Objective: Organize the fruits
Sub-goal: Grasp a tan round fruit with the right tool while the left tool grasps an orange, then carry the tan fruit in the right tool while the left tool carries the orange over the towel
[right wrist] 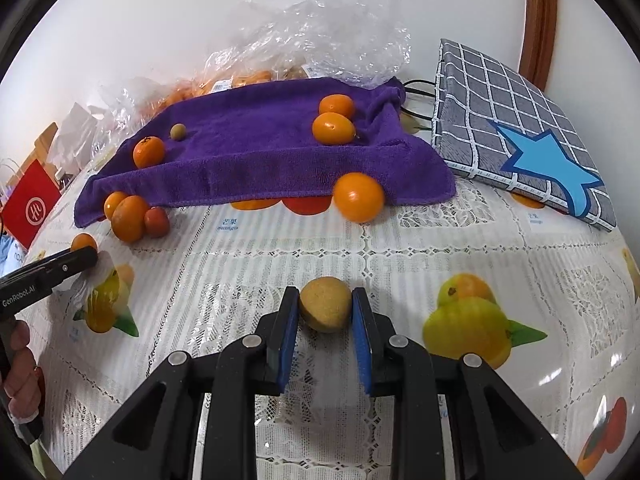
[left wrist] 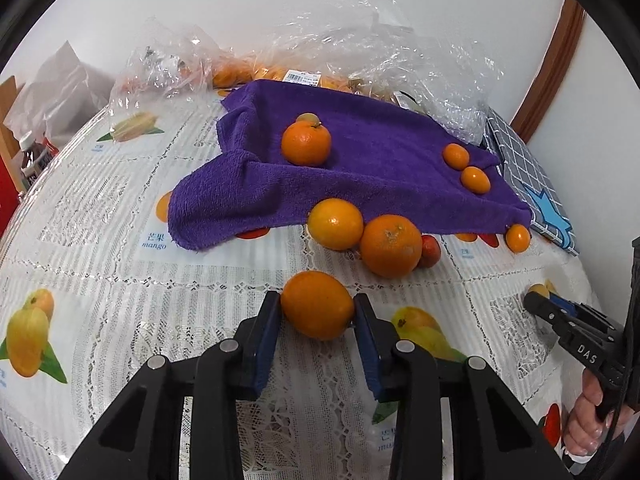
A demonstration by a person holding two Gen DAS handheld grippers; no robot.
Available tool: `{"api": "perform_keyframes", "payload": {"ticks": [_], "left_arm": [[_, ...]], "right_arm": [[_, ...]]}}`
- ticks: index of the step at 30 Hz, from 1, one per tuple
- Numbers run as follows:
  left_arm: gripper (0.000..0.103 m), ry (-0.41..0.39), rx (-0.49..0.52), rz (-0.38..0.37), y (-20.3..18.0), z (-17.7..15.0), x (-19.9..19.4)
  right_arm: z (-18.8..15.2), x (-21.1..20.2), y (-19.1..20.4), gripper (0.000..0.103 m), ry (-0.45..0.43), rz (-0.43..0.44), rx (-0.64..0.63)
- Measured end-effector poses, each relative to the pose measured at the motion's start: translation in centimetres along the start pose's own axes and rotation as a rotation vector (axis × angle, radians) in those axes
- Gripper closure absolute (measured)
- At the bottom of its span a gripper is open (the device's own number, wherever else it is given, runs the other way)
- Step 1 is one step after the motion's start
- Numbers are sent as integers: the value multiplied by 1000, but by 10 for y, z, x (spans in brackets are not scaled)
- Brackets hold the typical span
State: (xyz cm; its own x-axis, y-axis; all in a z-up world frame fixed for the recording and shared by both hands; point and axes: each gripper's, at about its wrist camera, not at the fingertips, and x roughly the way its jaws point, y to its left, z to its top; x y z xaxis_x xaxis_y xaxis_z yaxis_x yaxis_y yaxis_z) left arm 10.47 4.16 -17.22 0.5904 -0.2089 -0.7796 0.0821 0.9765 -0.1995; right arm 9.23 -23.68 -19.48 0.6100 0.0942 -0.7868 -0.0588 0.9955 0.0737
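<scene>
My left gripper (left wrist: 317, 312) is shut on an orange citrus fruit (left wrist: 317, 305) just above the tablecloth. My right gripper (right wrist: 325, 312) is shut on a small tan-brown fruit (right wrist: 326, 309). A purple towel (left wrist: 360, 168) lies ahead, also in the right wrist view (right wrist: 256, 152). On it sit a mandarin (left wrist: 306, 143) and two kumquats (left wrist: 456, 156) (left wrist: 475, 180). Two oranges (left wrist: 335, 224) (left wrist: 390, 246) and a small red fruit (left wrist: 430, 251) rest at its front edge. Another kumquat (left wrist: 518, 238) lies at its right corner. A small green-brown fruit (right wrist: 178, 132) sits on the towel.
Clear plastic bags (left wrist: 360, 48) with more orange fruit lie behind the towel by the wall. A grey checked bag with a blue star (right wrist: 520, 144) lies at the right. A red box (right wrist: 30, 204) stands far left. The tablecloth (right wrist: 440, 248) is lace with printed fruit.
</scene>
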Motion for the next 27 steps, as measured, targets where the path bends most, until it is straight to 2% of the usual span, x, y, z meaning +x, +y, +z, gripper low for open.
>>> {"api": "perform_keyframes", "payload": {"ticks": [4, 7, 11, 16, 24, 27], "left_arm": [[69, -8, -17, -10, 4, 0, -2], [69, -8, -5, 18, 2, 2, -6], [69, -33, -27, 9, 5, 17, -19], [69, -72, -18, 37, 4, 47, -33], [69, -66, 4, 65, 0, 86, -27], [69, -64, 6, 62, 0, 100, -20]], "right_arm": [[0, -4, -3, 77, -12, 20, 13], [1, -9, -6, 77, -20, 11, 20], [13, -27, -8, 77, -68, 2, 1], [40, -41, -10, 77, -116, 9, -6], [85, -23, -12, 77, -139, -2, -10], [100, -7, -12, 77, -119, 14, -4]]}}
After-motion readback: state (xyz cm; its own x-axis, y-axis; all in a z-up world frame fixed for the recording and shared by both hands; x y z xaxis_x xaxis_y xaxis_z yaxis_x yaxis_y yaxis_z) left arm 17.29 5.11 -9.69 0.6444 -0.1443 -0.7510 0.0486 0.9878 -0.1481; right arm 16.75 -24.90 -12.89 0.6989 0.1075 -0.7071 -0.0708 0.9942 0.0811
